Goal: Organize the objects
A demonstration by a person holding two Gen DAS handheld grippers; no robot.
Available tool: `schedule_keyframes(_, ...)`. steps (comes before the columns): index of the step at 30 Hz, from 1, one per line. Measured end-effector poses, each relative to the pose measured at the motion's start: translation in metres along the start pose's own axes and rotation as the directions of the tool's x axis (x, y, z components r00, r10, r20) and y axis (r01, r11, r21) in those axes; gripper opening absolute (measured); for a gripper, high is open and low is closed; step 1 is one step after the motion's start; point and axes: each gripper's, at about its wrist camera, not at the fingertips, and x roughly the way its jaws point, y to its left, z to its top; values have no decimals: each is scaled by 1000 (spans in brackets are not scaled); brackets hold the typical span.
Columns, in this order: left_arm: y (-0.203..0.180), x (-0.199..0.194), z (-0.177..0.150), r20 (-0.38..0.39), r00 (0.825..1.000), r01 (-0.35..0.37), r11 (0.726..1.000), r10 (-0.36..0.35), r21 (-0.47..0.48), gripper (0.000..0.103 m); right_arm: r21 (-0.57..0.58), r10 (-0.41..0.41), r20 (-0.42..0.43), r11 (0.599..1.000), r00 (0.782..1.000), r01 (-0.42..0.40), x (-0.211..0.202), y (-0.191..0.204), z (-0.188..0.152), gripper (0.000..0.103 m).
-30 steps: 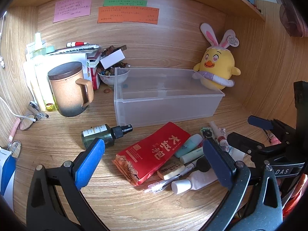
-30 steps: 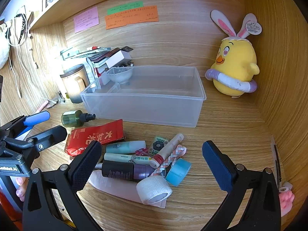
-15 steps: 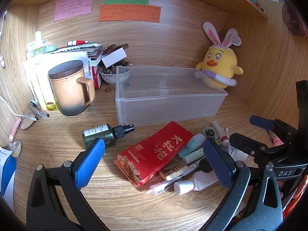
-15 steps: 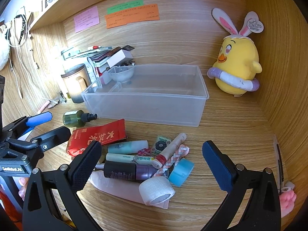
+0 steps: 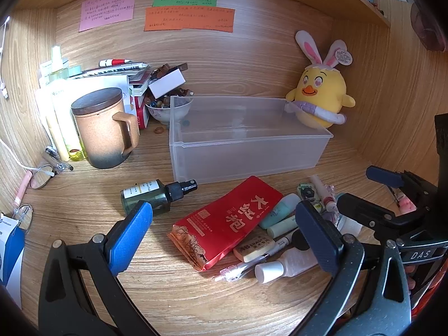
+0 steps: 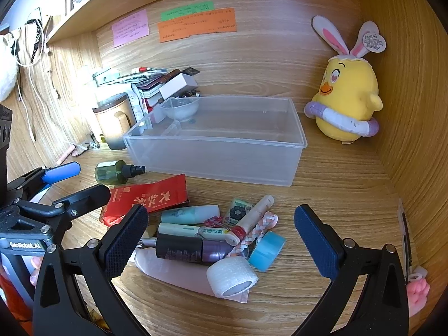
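A clear plastic bin [image 5: 246, 151] [image 6: 218, 156] stands empty at the back of the desk. In front of it lie a red foil pouch [image 5: 226, 221] [image 6: 151, 196], a green spray bottle [image 5: 152, 194] [image 6: 116, 171], and a heap of small tubes, a dark bottle [image 6: 193, 249], a white tape roll [image 6: 232, 277], a blue roll [image 6: 266, 247] and an eraser [image 5: 253, 247]. My left gripper [image 5: 224, 233] is open and empty above the pouch. My right gripper [image 6: 221, 238] is open and empty above the heap.
A lidded brown mug [image 5: 102, 128], a stack of books and boxes [image 5: 126, 75], a bowl of beads [image 5: 168, 107] and bottles stand at the back left. A yellow plush chick [image 5: 322, 100] [image 6: 347, 103] sits by the right wall. Glasses [image 5: 42, 175] lie at left.
Both grippers have drifted slightly; the scene shifts a little down and right in view. Nothing on the desk has moved.
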Motion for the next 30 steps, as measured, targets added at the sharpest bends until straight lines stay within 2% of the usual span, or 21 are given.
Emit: schedule_keyframes(30,-1,0,-4,-6,1000,-1,1000,1,1,103,2,13,-1,1000,1000,-13,-1,4,-1,103)
